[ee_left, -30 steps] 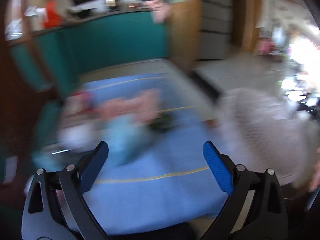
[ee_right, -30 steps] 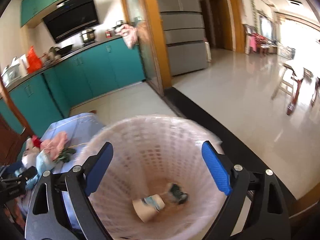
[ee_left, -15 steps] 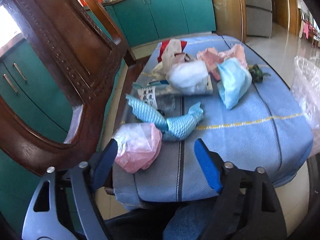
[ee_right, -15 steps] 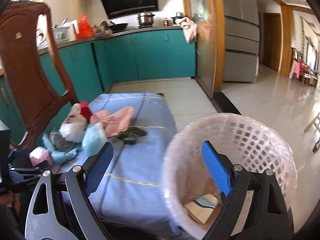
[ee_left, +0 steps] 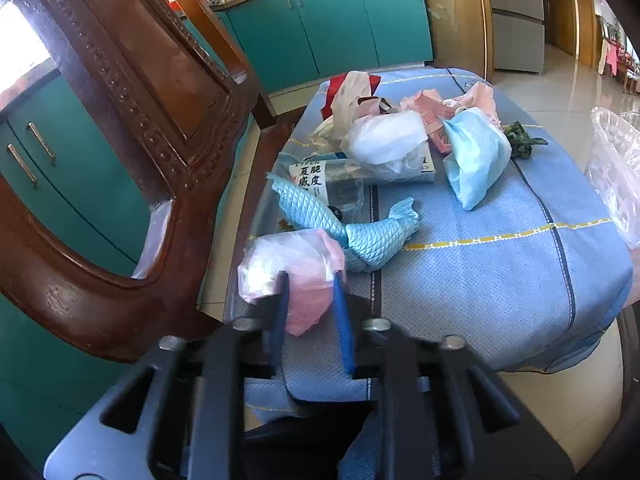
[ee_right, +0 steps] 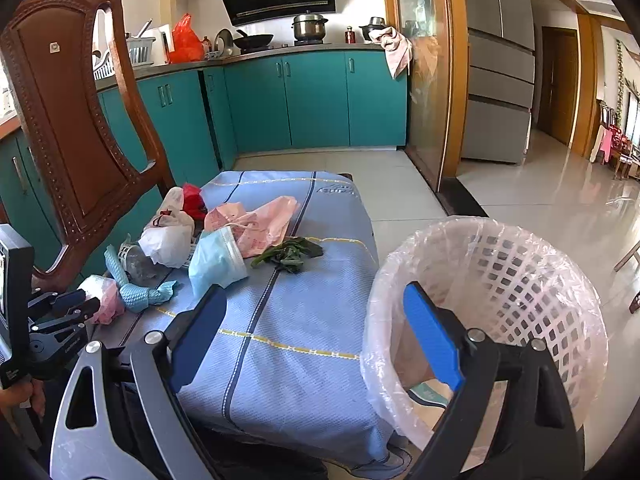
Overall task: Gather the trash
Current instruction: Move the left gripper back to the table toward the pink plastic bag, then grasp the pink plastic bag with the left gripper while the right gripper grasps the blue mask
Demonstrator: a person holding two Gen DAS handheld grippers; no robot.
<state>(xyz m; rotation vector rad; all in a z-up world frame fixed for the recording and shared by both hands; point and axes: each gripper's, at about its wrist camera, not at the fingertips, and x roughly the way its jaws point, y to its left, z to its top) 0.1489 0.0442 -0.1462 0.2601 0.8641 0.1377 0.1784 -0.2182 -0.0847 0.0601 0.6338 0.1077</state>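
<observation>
Here the left gripper (ee_left: 308, 280) is clamped on the crumpled pink plastic bag (ee_left: 296, 276) at the near left edge of the blue-clothed tabletop (ee_left: 480, 280). The right gripper (ee_right: 316, 320) hangs wide and empty beside the white lattice bin (ee_right: 520, 280), apparently plastic-lined.

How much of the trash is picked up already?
A little. The lined bin already has something at its bottom. The left claw is pinching the pink bag. The right claw is open and empty. The blue mask, white bag, leaves and other trash wait on the table.
</observation>
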